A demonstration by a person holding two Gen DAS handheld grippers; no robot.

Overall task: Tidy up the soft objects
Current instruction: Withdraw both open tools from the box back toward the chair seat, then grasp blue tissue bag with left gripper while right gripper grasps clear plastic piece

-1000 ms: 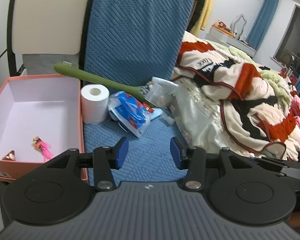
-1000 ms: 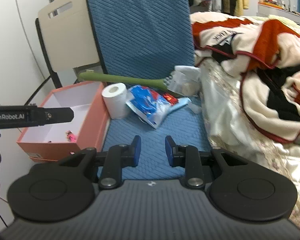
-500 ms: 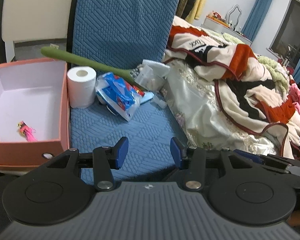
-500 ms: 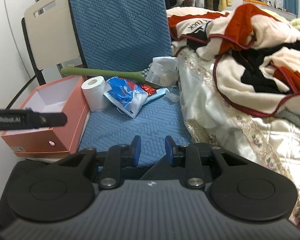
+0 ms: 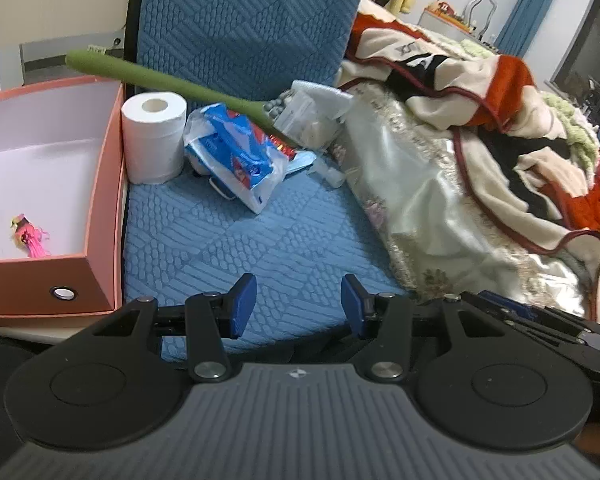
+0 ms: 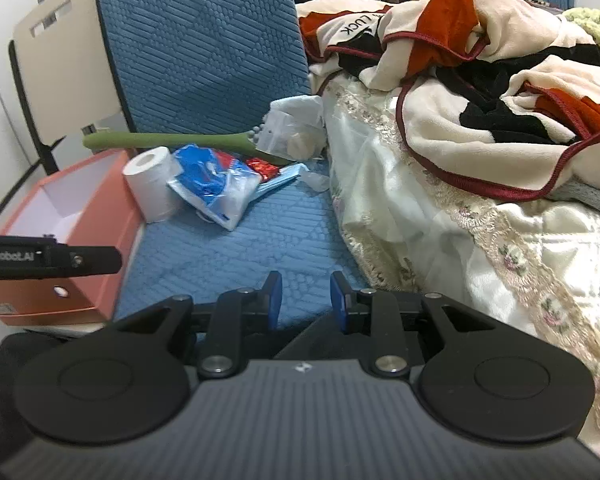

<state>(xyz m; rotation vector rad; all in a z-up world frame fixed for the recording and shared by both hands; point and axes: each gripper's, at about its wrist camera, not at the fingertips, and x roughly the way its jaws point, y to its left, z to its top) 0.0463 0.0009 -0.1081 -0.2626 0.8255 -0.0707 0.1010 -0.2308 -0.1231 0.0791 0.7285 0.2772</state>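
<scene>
Both the left gripper (image 5: 298, 300) and right gripper (image 6: 302, 298) hang empty, jaws apart; best approach the blue tissue pack (image 5: 236, 156) squarely, avoiding the toilet roll (image 5: 154, 138).

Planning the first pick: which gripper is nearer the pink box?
Left. The left gripper hangs just beside the pink box, at its front corner; the right gripper is farther out, over the blue cushion's front edge.
</scene>
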